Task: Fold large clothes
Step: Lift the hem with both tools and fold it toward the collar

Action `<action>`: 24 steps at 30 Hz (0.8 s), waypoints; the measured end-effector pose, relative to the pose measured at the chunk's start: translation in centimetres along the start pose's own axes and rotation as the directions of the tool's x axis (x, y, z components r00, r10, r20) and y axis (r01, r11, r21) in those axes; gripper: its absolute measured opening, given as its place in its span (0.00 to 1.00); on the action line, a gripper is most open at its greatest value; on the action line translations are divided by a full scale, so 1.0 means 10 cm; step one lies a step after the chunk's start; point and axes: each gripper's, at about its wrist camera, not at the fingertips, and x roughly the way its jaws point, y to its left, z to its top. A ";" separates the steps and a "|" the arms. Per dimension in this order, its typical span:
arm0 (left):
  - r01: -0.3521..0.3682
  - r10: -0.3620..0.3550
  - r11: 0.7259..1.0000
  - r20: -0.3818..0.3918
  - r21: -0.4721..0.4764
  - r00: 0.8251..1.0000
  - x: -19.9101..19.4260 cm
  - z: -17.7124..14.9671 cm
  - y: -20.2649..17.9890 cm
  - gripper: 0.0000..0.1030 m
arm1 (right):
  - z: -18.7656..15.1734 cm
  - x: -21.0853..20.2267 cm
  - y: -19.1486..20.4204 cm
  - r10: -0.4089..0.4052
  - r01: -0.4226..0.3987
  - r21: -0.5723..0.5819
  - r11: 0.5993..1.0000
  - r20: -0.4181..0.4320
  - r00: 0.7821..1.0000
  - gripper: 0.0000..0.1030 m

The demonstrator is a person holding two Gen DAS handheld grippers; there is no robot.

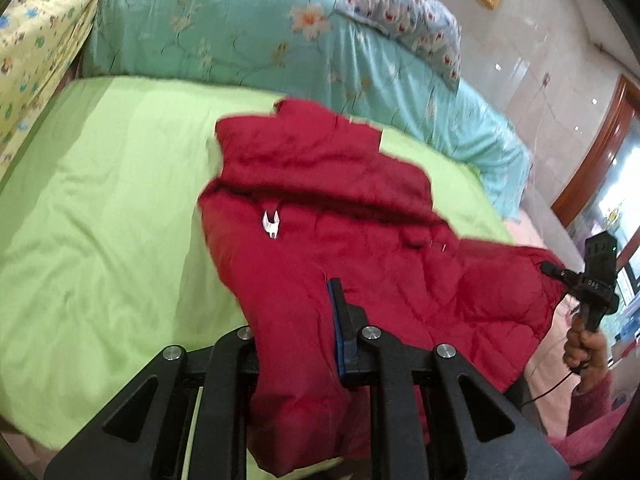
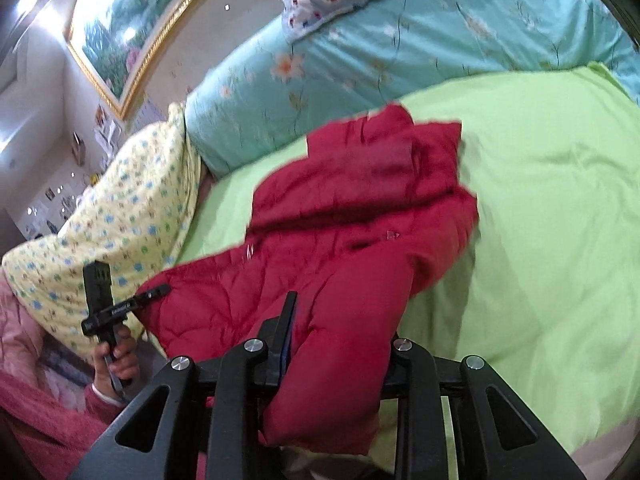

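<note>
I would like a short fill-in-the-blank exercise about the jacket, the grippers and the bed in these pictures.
1. The jacket is ____ in colour.
2. Both the left gripper and the right gripper are shut on the ____.
3. The far part of the jacket lies on a ____ sheet.
4. A patterned pillow rests on the ____ quilt.

Missing words: red; jacket; green; turquoise

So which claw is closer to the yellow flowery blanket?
Left. The left claw pinches the red jacket at a corner right in front of the yellow blanket; the right claw holds the jacket farther over, above the green sheet.
</note>
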 end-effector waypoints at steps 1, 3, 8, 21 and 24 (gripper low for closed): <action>0.000 0.000 1.000 0.013 0.002 1.000 0.00 0.09 -0.01 0.15 | 0.05 0.00 0.00 0.001 -0.001 0.002 1.000 0.017 1.000 0.26; 0.008 -0.008 1.000 0.036 -0.003 0.999 0.00 0.22 -0.02 0.15 | 0.16 0.00 -0.01 0.004 -0.005 0.011 1.000 0.050 0.999 0.26; 0.037 -0.033 0.998 0.071 -0.060 0.997 0.10 0.53 0.08 0.15 | 0.44 0.10 -0.09 0.000 -0.005 0.042 0.999 0.116 0.993 0.26; 0.020 -0.006 0.990 0.100 -0.138 0.995 0.48 1.14 0.24 0.17 | 1.10 0.53 -0.42 -0.048 0.022 0.133 0.991 0.199 0.979 0.28; 0.012 0.003 0.989 0.098 -0.150 0.995 0.63 1.28 0.27 0.18 | 1.26 0.70 -0.50 -0.066 0.035 0.155 0.987 0.203 0.977 0.30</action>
